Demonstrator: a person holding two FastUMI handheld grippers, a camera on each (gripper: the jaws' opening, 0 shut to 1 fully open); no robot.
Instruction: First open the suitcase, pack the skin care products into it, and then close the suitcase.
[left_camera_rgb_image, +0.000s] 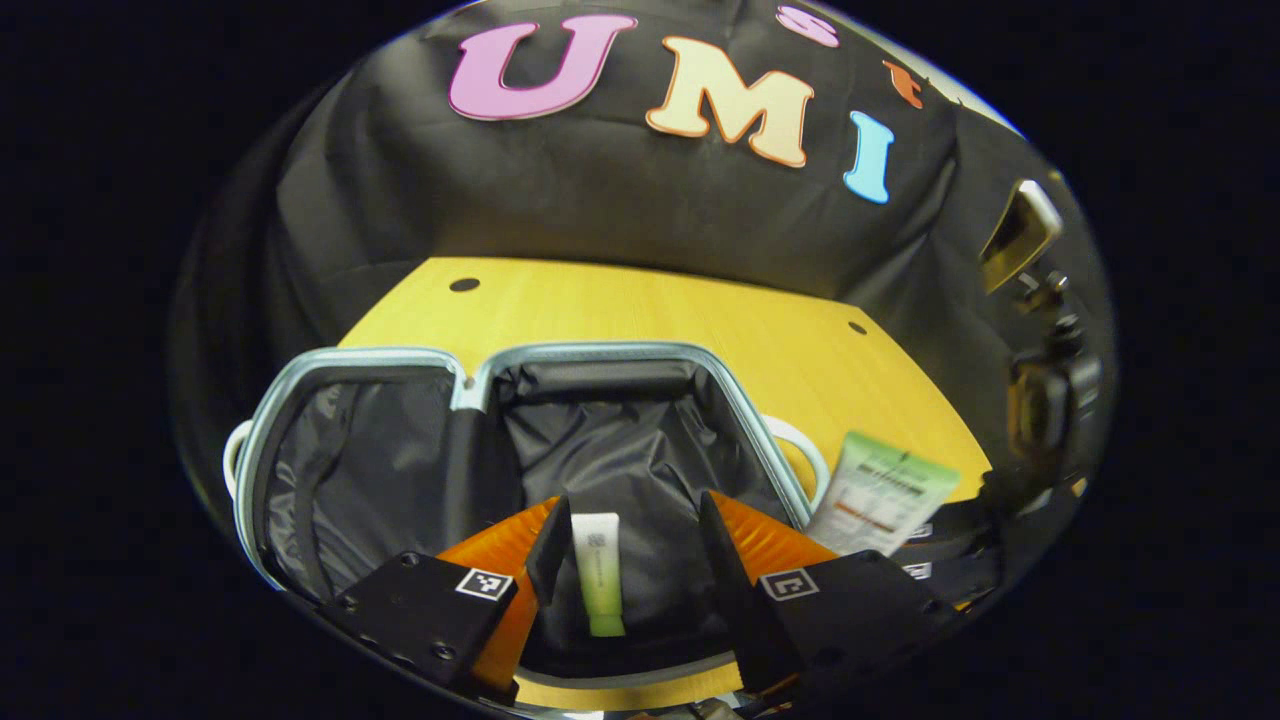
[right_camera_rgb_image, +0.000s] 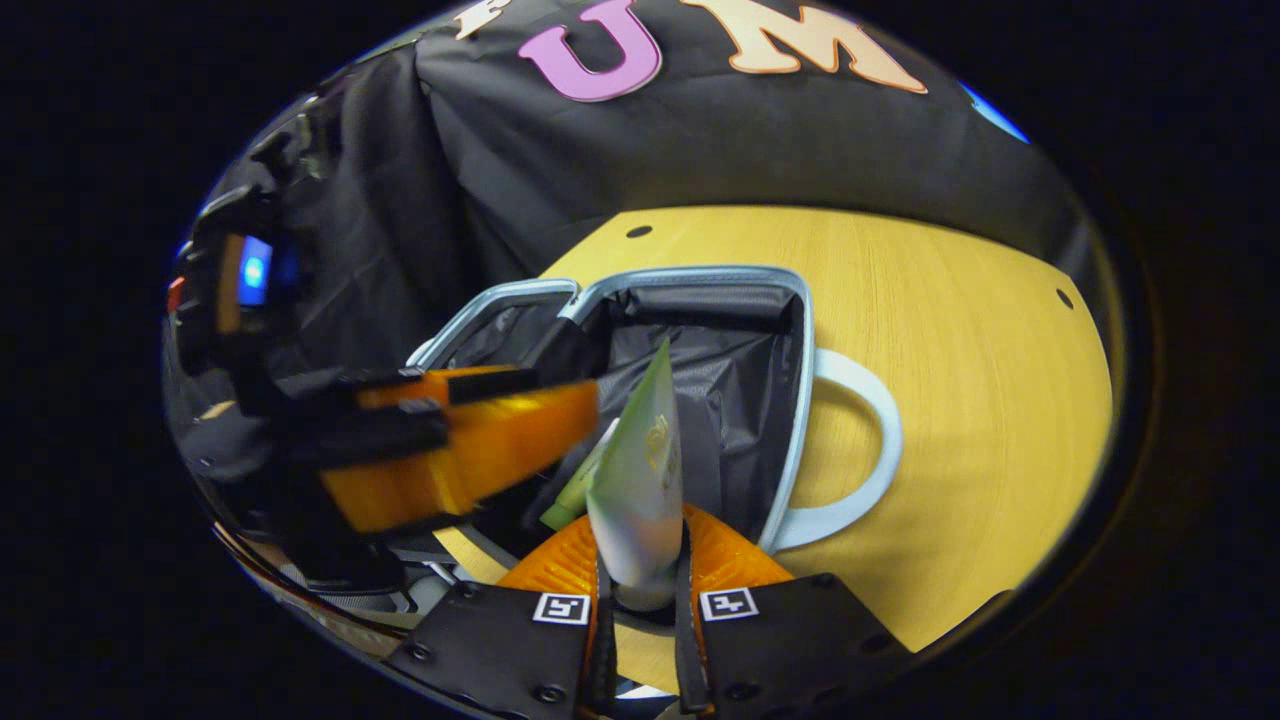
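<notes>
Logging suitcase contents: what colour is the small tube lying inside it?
White fading to green, best seen in the left gripper view: small tube.

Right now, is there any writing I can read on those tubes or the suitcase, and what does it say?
No text is readable.
Small tube in the suitcase: a tiny mark, too small to read.
Large tube in the right gripper: printed lines, too blurred to read.
Square markers on the left gripper: black-and-white patterns, no words.
Suitcase: no writing seen.
</notes>
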